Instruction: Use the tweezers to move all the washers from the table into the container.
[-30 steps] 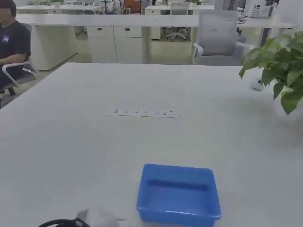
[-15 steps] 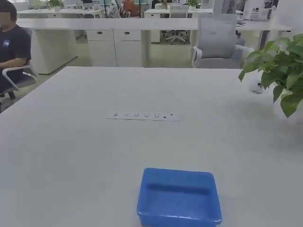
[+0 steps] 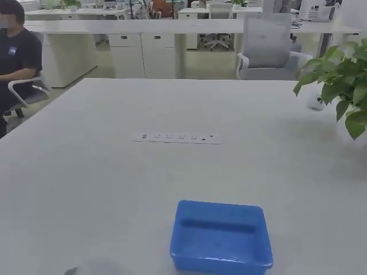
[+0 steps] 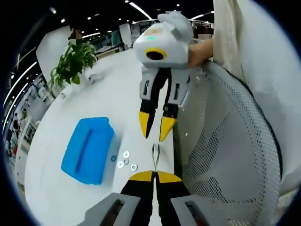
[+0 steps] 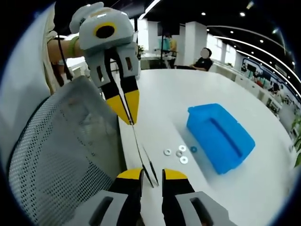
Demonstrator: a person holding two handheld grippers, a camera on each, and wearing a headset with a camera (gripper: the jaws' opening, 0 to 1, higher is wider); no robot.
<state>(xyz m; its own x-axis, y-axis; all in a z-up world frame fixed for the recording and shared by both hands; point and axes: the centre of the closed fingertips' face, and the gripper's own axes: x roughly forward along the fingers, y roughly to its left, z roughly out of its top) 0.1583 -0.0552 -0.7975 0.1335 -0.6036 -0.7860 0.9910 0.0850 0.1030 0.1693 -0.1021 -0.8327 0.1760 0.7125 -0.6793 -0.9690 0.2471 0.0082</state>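
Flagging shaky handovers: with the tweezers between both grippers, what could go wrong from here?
The left gripper pinches the tweezers by one end, beside the table edge; a slip while the open right gripper takes them could drop them onto the mesh chair. The washers lie close together, so one pick might scatter others.

no text or label can be read.

Open-plan office. Pale grey table [image 3: 86,189] with a socket strip [image 3: 176,138] set across its middle. Leafy plant [image 3: 341,74] at the right edge. Grey chair [image 3: 265,48] beyond the far edge. White desks and cabinets [image 3: 137,54] behind. Seated person [image 3: 17,57] at left. Ceiling strip lights [image 5: 155,4] lit.
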